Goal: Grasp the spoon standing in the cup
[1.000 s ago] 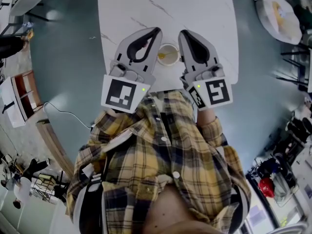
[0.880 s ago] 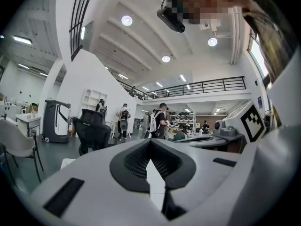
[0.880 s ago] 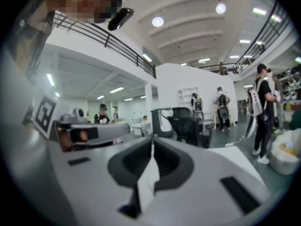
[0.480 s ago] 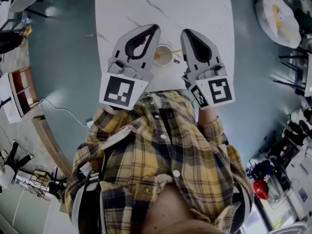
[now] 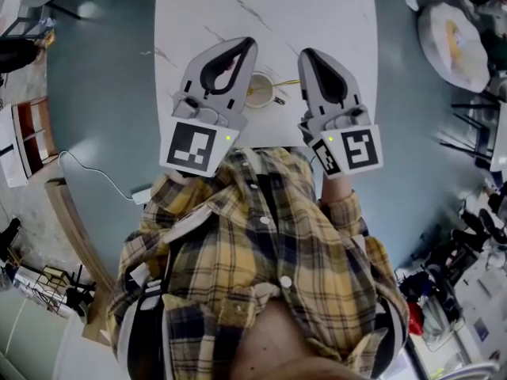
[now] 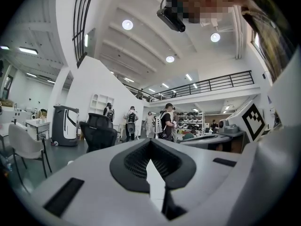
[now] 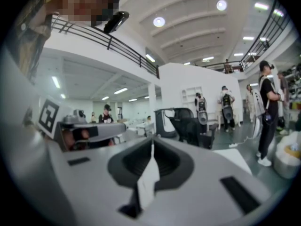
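Observation:
In the head view a small pale cup (image 5: 262,88) with yellowish contents stands near the front edge of the white marble table (image 5: 317,6). A thin golden spoon (image 5: 287,82) leans out of the cup toward the right. My left gripper (image 5: 249,44) hovers just left of the cup and hides its left rim, jaws closed with nothing in them. My right gripper (image 5: 308,54) is to the right of the spoon, apart from it, also shut and empty. Both gripper views look out over the room. They show closed jaws, the left gripper (image 6: 150,142) and the right gripper (image 7: 152,144), but neither cup nor spoon.
The person's plaid shirt (image 5: 261,252) fills the lower head view. A round table with a dish (image 5: 453,28) stands at the upper right, and a cable (image 5: 91,172) lies on the teal floor at left. A black office chair (image 6: 99,133) and several standing people appear in the gripper views.
The left gripper now overlaps the cup's left rim. The gap between the cup and the right gripper has widened, so the spoon's handle shows. Both stay shut.

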Motion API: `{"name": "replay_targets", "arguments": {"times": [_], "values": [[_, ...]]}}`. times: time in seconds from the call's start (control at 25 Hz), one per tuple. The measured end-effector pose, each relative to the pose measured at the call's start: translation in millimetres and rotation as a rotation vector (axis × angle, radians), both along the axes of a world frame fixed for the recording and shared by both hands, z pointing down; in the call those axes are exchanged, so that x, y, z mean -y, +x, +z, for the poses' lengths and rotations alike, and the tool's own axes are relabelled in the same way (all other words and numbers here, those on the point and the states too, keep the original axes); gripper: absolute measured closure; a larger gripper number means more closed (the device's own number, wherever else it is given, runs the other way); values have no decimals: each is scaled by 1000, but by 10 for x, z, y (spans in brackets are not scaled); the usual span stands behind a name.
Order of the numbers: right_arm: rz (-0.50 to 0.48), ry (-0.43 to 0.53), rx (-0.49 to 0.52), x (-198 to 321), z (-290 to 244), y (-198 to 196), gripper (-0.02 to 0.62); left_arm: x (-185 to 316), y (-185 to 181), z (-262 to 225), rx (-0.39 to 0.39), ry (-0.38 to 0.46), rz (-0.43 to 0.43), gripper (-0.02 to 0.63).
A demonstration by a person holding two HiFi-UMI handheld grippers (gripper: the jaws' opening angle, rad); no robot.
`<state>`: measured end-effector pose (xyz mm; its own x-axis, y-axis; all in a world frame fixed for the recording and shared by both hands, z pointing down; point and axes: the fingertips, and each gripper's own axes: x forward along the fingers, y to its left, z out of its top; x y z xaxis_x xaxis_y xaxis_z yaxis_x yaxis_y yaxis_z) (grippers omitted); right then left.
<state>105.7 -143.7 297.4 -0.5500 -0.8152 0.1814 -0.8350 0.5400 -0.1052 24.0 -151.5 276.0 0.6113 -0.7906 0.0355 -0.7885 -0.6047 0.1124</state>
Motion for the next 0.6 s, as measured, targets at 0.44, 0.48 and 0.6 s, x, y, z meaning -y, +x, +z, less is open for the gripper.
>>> {"name": "replay_targets", "arguments": {"times": [0.44, 0.48, 0.6], "values": [[6, -17, 5, -10, 78, 61, 560, 16, 3, 70, 6, -7, -17, 592], [6, -19, 7, -7, 85, 67, 560, 19, 4, 79, 7, -9, -17, 592], [10, -27, 10, -5, 119, 100, 560, 24, 19, 108, 8, -13, -19, 592]]}}
